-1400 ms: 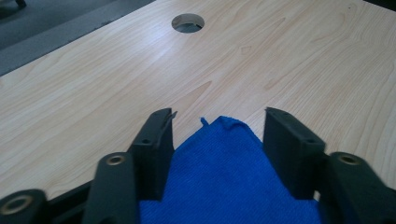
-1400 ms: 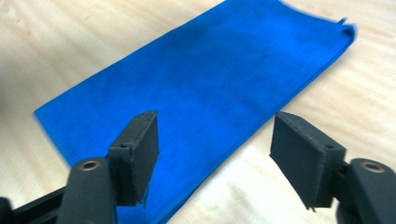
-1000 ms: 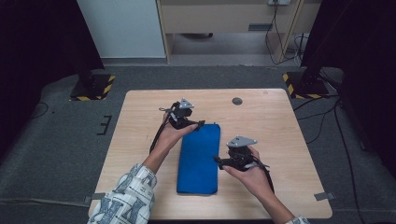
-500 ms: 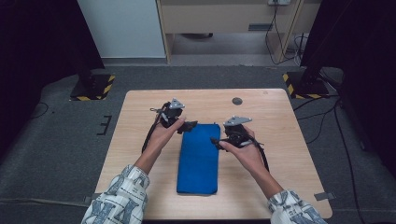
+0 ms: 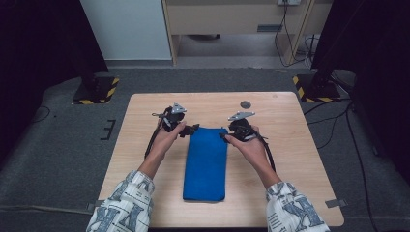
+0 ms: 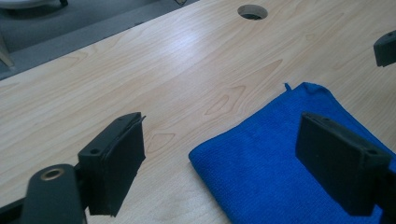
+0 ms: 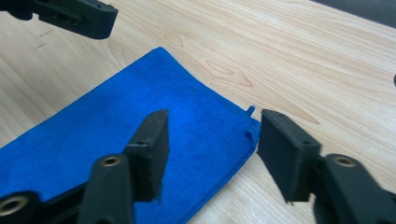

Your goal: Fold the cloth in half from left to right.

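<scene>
both forearms reach in from the near edge of the table (image 5: 290, 159), hands angled inward. blue cloth (image 5: 205, 164) lies folded, flat at table centre, long axis near-to-far. left gripper (image 5: 189, 130) at its far left corner, jaws spread, nothing gripped. right gripper (image 5: 224, 137) at far right corner, jaws just closing, corner between them, pads not pressing yet.

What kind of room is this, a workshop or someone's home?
Probably a lab or recording studio: a bare wooden table on grey carpet, black stands with hazard-striped bases, loose cables, and hand-held grippers working a blue cloth.
</scene>
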`<state>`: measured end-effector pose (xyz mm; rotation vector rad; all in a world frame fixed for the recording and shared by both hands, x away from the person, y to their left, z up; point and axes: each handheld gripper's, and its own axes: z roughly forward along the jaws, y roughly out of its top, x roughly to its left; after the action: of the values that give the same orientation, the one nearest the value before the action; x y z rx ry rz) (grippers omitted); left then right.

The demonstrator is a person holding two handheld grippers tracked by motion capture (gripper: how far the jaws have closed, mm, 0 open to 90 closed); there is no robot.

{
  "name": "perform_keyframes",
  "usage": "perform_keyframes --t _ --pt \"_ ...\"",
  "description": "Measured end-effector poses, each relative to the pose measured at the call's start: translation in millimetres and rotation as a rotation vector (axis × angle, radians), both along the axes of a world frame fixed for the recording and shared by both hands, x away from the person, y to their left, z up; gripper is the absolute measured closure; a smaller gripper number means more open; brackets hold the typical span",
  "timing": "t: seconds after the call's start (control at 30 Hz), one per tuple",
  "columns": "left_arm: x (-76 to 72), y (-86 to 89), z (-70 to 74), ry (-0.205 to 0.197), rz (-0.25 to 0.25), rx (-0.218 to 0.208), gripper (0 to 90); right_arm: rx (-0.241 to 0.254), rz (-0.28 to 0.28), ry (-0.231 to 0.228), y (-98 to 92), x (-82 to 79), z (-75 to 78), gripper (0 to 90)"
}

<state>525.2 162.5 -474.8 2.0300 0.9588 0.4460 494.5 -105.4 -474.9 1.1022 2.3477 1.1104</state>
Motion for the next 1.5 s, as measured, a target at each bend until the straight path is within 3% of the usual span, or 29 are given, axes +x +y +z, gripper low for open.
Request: perform_keyframes --t 0.17,0.37,0.67,0.83,1.1,1.5 --pt "3.0 -1.1 -7.8 0.033 -0.017 0.016 18.4 0.009 -0.011 -0.002 1.7 11.8 -0.9 53.6" --pt "7.9 -2.2 -19.1 0.078 -0.014 0.024 22.4 0.016 -0.027 0.017 2.0 24.1 -12.8 62.4" --pt "12.0 -5.6 -32.0 0.113 -0.017 0.033 22.7 0.013 -0.046 0.046 -0.1 36.0 -29.6 66.4" --pt "13.4 -10.7 -40.2 0.116 -0.023 0.084 24.8 0.024 -0.065 0.062 1.3 43.5 -36.1 65.4" --pt "16.8 -9.2 -45.5 0.114 0.002 0.082 31.9 0.021 -0.086 0.090 8.1 54.3 -43.5 65.7" --pt "19.1 -8.9 -50.3 0.106 0.003 0.095 43.1 0.018 -0.092 0.134 14.3 56.8 -52.8 65.9"
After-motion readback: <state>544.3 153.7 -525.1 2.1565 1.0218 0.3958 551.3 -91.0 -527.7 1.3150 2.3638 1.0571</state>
